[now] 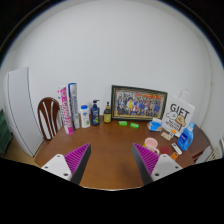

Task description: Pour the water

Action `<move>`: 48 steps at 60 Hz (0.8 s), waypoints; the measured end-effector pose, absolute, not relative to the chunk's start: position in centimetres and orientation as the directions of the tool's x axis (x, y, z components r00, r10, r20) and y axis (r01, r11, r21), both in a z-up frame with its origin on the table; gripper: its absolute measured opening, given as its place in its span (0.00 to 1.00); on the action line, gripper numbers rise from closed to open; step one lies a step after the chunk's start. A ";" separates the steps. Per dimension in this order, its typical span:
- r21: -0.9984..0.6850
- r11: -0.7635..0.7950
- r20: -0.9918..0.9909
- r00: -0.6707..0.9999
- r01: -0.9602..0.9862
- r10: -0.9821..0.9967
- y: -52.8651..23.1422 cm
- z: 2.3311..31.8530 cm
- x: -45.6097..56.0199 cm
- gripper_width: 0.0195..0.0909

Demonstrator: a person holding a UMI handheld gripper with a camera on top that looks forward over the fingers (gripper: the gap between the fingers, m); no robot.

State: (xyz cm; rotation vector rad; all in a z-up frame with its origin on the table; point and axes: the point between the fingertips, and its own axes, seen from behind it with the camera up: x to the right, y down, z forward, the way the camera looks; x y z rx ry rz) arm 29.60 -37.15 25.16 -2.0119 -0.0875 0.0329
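Over the near edge of the wooden table (105, 160) the gripper (113, 162) hangs with its tongs apart, holding nothing. Along the far edge, bottles (95, 113) crowd beside a framed picture (138, 102); which one holds water I can't tell, so a wide reach could topple neighbours.

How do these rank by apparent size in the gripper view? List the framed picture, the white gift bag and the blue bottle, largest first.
1. Framed picture, the widest.
2. White gift bag.
3. Blue bottle, the smallest.
The bag stands a little nearer the camera than the picture, so their gap is unsure. The gripper is open, holding nothing.
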 end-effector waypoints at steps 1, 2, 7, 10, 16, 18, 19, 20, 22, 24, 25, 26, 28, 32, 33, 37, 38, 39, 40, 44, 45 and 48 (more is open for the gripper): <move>-0.900 -0.432 0.017 0.997 0.047 0.074 -37.0 25.0 29.8 0.93; -0.898 -0.437 0.018 0.997 0.047 0.071 -37.0 24.8 29.9 0.92; -0.892 -0.450 0.020 0.998 0.043 0.056 -37.3 23.1 31.3 0.92; -0.888 -0.458 0.018 0.998 0.040 0.052 -37.2 21.9 32.2 0.92; -0.877 -0.480 0.011 0.999 0.032 0.046 -38.1 18.3 34.6 0.92; -0.872 -0.489 0.009 0.999 0.027 0.039 -38.4 16.9 35.5 0.92; -0.870 -0.492 0.010 0.999 0.025 0.034 -38.6 16.3 36.1 0.92; -0.868 -0.497 0.011 1.000 0.023 0.028 -38.8 15.6 36.7 0.92; -0.862 -0.507 0.014 1.000 0.020 0.016 -39.2 14.2 37.9 0.92; -0.858 -0.513 0.017 1.000 0.015 0.002 -39.5 12.9 39.2 0.92; -0.856 -0.517 0.018 1.000 0.013 -0.006 -39.7 12.3 39.9 0.92; -0.854 -0.521 0.019 1.000 0.009 -0.014 -39.9 11.6 40.6 0.92; -0.849 -0.528 0.021 0.999 0.001 -0.031 -40.2 10.3 42.0 0.93; -0.843 -0.538 0.021 0.998 -0.017 -0.064 -40.6 8.1 44.8 0.93; -0.843 -0.537 0.020 0.997 -0.021 -0.071 -40.6 7.5 45.5 0.93; -0.854 -0.520 0.017 0.996 -0.032 -0.089 -40.3 6.1 48.1 0.93; -0.858 -0.513 0.017 0.996 -0.033 -0.092 -40.1 5.8 48.8 0.93; -0.861 -0.507 0.017 0.995 -0.034 -0.097 -39.9 5.5 49.4 0.93; -0.863 -0.504 0.018 0.995 -0.035 -0.101 -39.7 5.2 50.0 0.93; -0.869 -0.493 0.014 0.993 -0.044 -0.113 -38.5 4.0 52.4 0.94; -0.870 -0.490 0.011 0.993 -0.048 -0.117 -38.1 3.7 52.9 0.93; -0.872 -0.486 0.002 0.992 -0.061 -0.127 -36.9 2.8 54.4 0.93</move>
